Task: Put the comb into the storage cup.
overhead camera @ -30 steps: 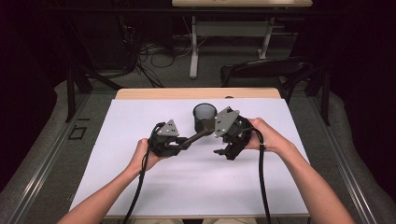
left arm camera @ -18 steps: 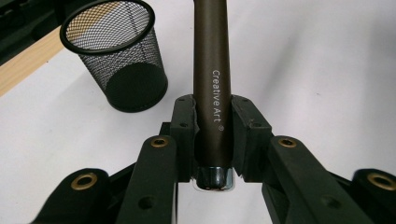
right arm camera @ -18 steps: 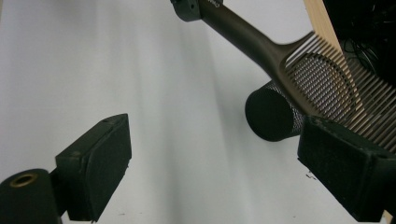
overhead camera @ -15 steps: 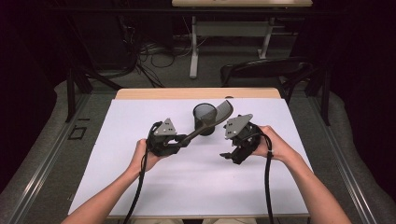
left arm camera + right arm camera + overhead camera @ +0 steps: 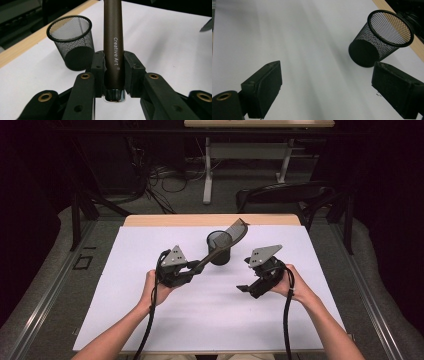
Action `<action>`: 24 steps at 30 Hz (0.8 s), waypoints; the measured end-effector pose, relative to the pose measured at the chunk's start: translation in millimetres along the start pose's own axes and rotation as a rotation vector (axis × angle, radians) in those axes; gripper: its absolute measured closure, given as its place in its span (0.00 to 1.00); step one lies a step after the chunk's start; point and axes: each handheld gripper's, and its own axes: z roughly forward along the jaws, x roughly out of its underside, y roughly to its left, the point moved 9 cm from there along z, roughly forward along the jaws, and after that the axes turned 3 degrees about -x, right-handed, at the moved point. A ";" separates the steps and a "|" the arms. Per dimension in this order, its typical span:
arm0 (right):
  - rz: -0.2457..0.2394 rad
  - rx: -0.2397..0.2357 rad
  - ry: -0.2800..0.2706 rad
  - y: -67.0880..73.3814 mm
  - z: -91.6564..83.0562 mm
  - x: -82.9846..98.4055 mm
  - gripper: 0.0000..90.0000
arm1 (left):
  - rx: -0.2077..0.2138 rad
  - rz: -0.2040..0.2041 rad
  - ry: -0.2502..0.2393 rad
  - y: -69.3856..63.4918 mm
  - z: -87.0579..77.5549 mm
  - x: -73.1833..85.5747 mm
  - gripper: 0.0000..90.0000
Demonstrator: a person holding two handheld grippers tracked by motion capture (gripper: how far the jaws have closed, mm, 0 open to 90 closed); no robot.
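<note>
My left gripper is shut on the lower end of a brown paintbrush handle, which slants up and to the right. The brush's flat fan head hangs over the far rim of a black mesh cup standing upright on the white table cover. In the left gripper view the pads clamp the handle near its metal end cap, with the cup to the left. My right gripper is open and holds nothing, low over the table to the right of the cup. Its view shows the wide-apart pads and the cup.
A white sheet covers the table, with a wooden strip along the far edge. Beyond it lie a dark floor, cables and a desk frame. Cables trail from both grippers toward the near edge.
My right gripper has drawn away from the brush head by the cup, moving right and down toward the table. The left gripper stays put with the brush, whose head now shows.
</note>
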 end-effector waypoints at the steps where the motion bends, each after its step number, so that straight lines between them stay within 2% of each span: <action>1: 0.010 -0.004 -0.007 0.3 1.5 0.7 0.10 | -0.006 -0.001 -0.007 -0.2 0.2 -0.4 0.81; 7: 0.085 -0.014 -0.061 -0.6 9.0 1.8 0.10 | -0.018 -0.015 -0.041 -4.8 3.2 0.9 0.81; 13: 0.144 -0.006 -0.087 -1.6 15.2 0.9 0.10 | -0.037 -0.038 -0.075 -8.6 8.0 4.3 0.81; 16: 0.169 -0.007 -0.108 -1.6 18.0 -1.9 0.10 | -0.048 -0.034 -0.077 -11.8 11.0 6.7 0.81; 24: 0.226 0.009 -0.147 -3.5 26.2 -8.8 0.12 | -0.082 -0.057 -0.082 -14.2 17.4 12.7 0.81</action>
